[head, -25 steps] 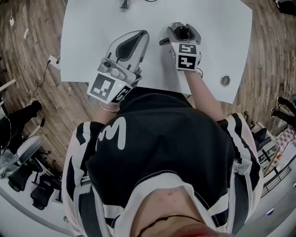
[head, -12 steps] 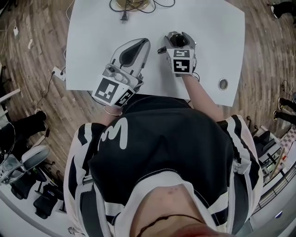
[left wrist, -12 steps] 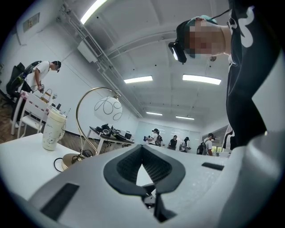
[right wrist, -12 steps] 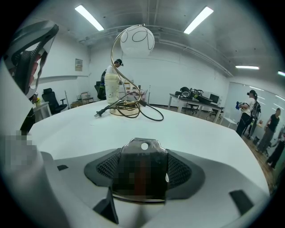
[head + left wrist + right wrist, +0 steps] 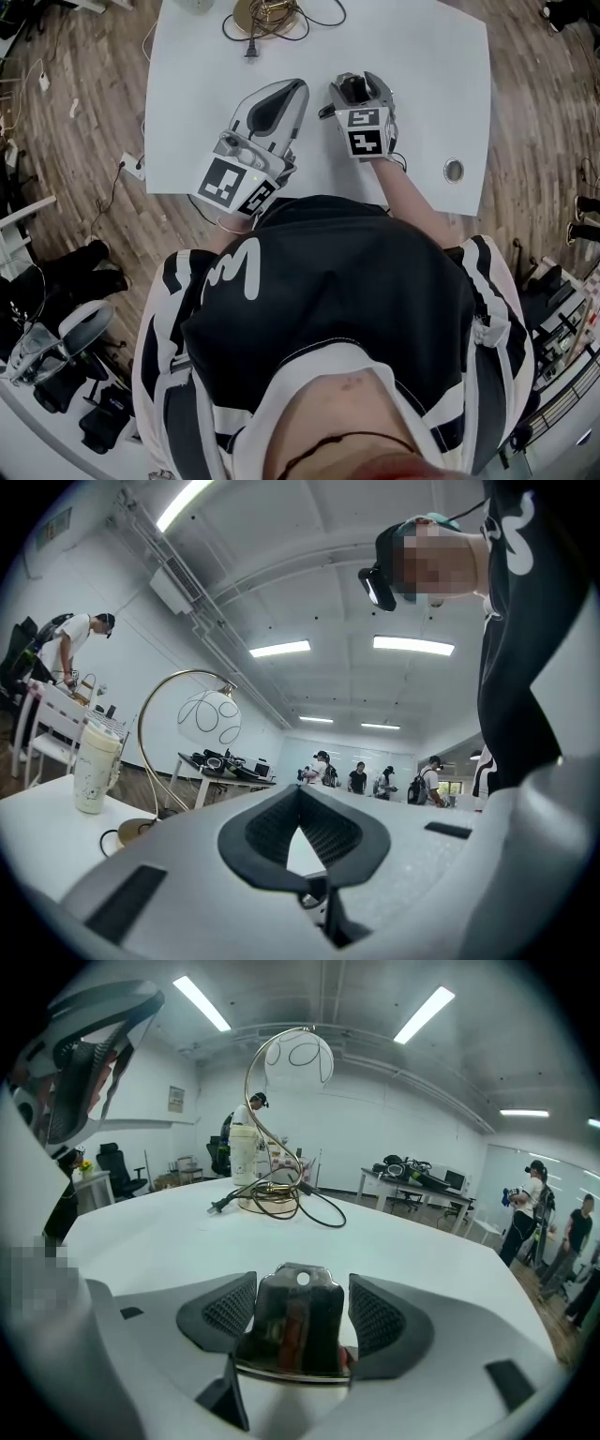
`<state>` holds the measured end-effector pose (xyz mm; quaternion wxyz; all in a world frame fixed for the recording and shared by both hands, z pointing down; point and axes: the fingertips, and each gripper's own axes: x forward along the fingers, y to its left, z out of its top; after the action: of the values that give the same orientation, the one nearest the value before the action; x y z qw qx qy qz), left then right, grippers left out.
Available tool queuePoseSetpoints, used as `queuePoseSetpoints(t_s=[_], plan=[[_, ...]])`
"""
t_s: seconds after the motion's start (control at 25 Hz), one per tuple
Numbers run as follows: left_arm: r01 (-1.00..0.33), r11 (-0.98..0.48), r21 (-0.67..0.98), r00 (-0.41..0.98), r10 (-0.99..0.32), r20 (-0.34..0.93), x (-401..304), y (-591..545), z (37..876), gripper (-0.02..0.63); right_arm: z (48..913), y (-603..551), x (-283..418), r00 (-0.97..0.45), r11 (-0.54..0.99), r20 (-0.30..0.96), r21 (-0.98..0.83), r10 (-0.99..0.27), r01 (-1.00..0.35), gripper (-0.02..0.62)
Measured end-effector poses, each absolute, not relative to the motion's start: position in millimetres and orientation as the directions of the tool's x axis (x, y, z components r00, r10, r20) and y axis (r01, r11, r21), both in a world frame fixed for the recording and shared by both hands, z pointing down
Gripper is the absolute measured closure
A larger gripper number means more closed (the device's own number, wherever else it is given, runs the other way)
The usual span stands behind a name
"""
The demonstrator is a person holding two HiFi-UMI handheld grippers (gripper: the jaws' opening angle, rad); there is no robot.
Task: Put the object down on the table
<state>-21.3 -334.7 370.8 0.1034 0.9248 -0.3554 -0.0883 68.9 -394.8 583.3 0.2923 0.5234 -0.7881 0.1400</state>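
Near the lower edge of the white table (image 5: 422, 75), at the centre of the head view, both my tongs sit much where they were half a second ago. What has changed is the framing: the table has slid down in the picture. The brass lamp base (image 5: 267, 13) with its coiled cord (image 5: 319, 19) now shows at the top edge, where before only its rim peeked in. The black plug (image 5: 251, 49) lies lower in the frame than it did.

My right tongs (image 5: 353, 82) are clenched on the shiny dark metal piece (image 5: 300, 1321), one ribbed pad (image 5: 230, 1309) pressed to each side. Its long axis runs along the jaws. The narrower end, with a small round hole, points away from me toward the lamp, and the wider flared end faces back toward my hand. I cannot tell whether it touches the tabletop.

My left tongs (image 5: 284, 89) lie just left of the right ones, angled toward the upper right, jaws closed tip to tip with nothing between them.
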Motion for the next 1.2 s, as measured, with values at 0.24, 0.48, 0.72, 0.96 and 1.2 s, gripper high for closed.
queuePoseSetpoints(t_s=[0.24,0.48,0.72,0.96,1.2], plan=[[-0.640,-0.729,0.241,0.735,-0.673,-0.084,-19.3,-336.4,368.4,0.603,534.1,-388.2,76.7,-0.317,0.395,0.503,0.054,-0.804,-0.917,0.301],[-0.636,-0.743,0.211,0.739,-0.664,-0.113,-10.3,-341.1,354.1,0.603,451.3,-382.6,72.0,-0.397,0.412,0.309,-0.018,-0.864,-0.911,0.302],[-0.623,-0.759,0.189,0.747,-0.649,-0.143,-2.9,-343.8,338.4,0.603,372.3,-372.5,64.1,-0.438,0.438,0.107,-0.020,-0.893,-0.899,0.310],[-0.589,-0.786,0.188,0.775,-0.616,-0.144,10.6,-338.7,337.0,0.603,351.8,-364.9,66.9,-0.435,0.434,0.041,-0.042,-0.899,-0.900,0.537],[-0.571,-0.799,0.188,0.786,-0.598,-0.155,18.3,-330.1,336.2,0.603,340.1,-350.3,68.5,-0.443,0.442,-0.003,-0.075,-0.897,-0.894,0.558]])
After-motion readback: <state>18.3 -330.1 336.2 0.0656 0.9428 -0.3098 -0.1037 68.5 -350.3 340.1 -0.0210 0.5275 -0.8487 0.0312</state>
